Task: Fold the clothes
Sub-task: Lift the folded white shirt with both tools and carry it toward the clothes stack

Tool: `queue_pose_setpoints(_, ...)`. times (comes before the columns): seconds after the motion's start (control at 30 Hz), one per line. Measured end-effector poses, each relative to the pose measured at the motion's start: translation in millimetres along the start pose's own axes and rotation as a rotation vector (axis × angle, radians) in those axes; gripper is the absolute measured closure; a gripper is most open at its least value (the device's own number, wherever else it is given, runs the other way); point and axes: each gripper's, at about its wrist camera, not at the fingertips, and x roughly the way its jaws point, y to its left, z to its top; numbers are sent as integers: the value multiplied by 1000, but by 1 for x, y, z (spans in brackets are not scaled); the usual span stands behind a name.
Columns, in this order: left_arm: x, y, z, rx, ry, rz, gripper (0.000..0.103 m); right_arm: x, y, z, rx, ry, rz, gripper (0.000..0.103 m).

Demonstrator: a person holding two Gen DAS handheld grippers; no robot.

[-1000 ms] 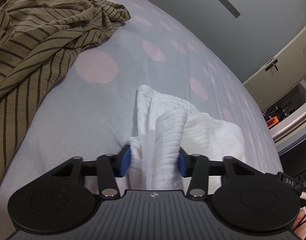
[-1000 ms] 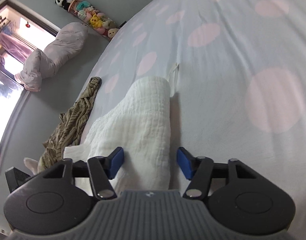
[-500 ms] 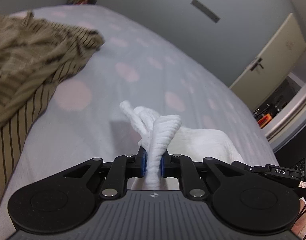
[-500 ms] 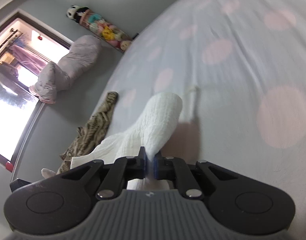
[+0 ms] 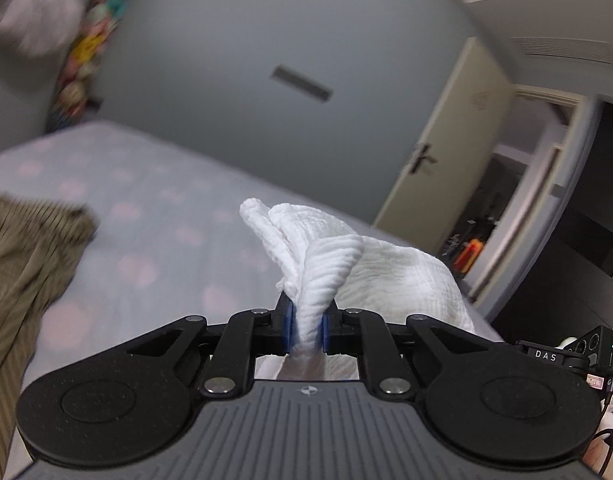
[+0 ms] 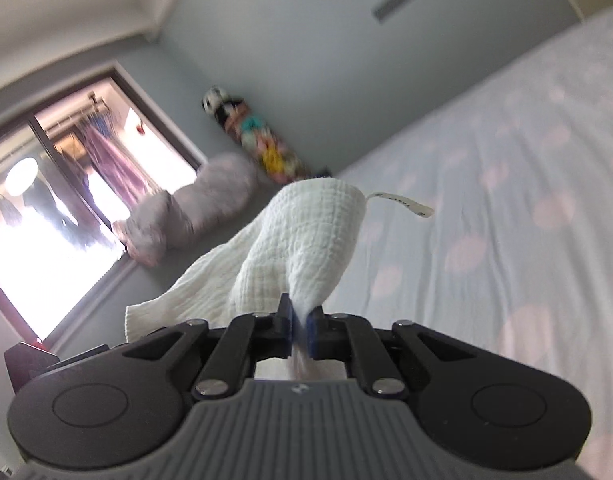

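Both tools clamped on white cloth (image 5: 330, 256).

black tongs (image 5: 305, 330), blue pads, ribbed grey housing.

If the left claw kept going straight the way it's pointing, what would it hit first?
Apart from the white cloth it is shut on, the left claw points over the bed toward the grey wall. Probably the wall; depth is unclear.

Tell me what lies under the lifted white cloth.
Under the white cloth, held by both grippers, the dotted bedsheet shows. Directly beneath its drape is hidden.
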Motion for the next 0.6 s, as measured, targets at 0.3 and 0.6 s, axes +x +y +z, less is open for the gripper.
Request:
queue_pose_setpoints(0.3, 12, -142, 40, 175, -66, -265, 92, -154, 31, 81, -162, -259, -72, 95)
queue_pose_setpoints(0.6, 40, -301, 58, 324, -77, -559, 92, -335, 52, 152, -338, -444, -281, 95)
